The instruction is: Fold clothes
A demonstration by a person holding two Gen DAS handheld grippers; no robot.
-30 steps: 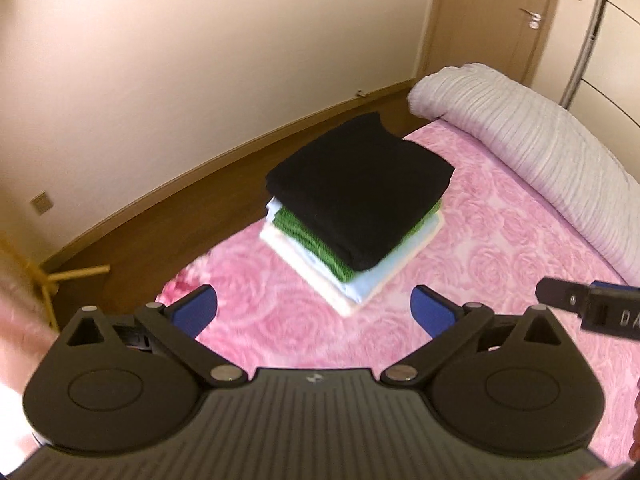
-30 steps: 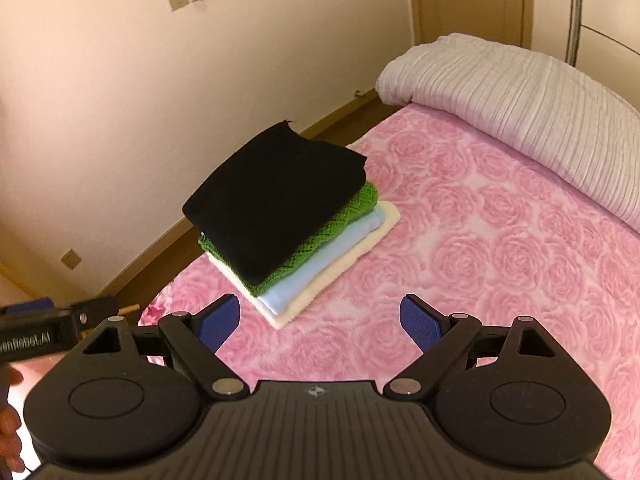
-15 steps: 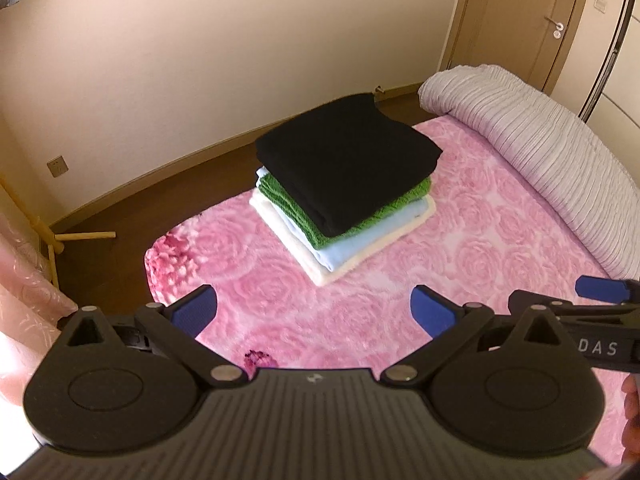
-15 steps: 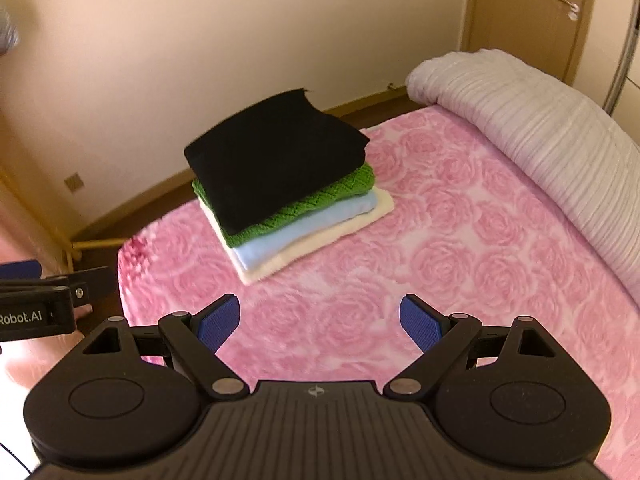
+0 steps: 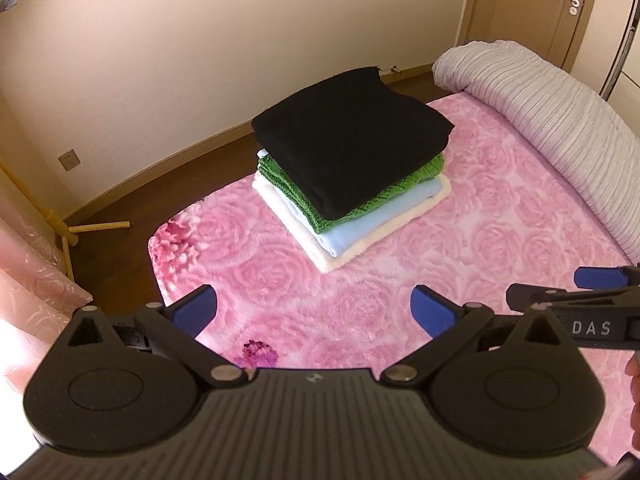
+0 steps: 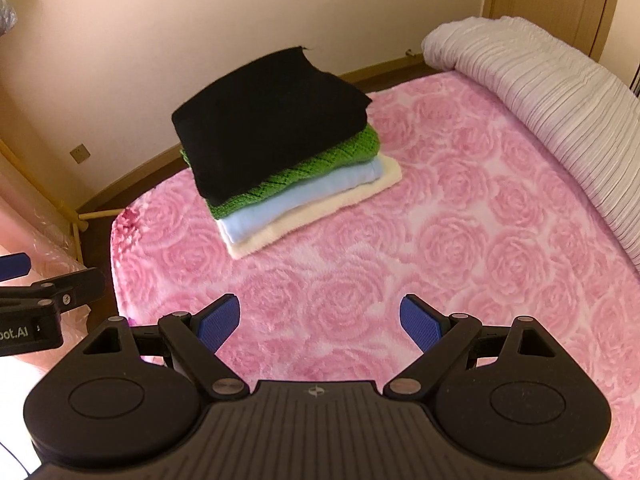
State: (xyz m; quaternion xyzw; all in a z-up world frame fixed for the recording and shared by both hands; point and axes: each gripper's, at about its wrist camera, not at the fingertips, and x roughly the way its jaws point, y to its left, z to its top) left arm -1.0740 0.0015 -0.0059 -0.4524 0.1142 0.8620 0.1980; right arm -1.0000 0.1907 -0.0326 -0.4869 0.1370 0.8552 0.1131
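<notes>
A bed covered with a pink rose-pattern blanket (image 5: 460, 264) fills most of both views. A grey striped duvet (image 5: 560, 120), rolled up, is laid along the bed's far right side, touching the blanket. A cream wall (image 5: 200, 40) is seen behind, with brown wooden floor (image 5: 132, 216) between wall and bed. A wooden door (image 5: 576, 8) is seen at top right, past the duvet.

A stack of folded clothes (image 5: 352, 168) is placed on the blanket near the bed's far left corner, well apart from the duvet. Four layers are counted: a black garment (image 5: 352, 136) on top, a green knit (image 6: 304, 172) under it, a light blue piece (image 6: 304, 204) below that, and a cream piece (image 6: 320, 216) at the bottom, resting on the blanket. Edges are stepped, each lower layer sticking out toward the camera.

The left gripper (image 5: 314, 310) is held above bare blanket, short of the stack; its blue pads are spread wide, nothing between them. The right gripper (image 6: 320, 322) is likewise held over the blanket near the stack, jaws wide apart and empty. Each gripper is seen from the side at the edge of the other's view. No cloth is touched by either.

A wall socket (image 5: 69, 159) is noted low on the wall at left. A wooden rack foot (image 5: 96, 227) is seen on the floor by the bed corner.
</notes>
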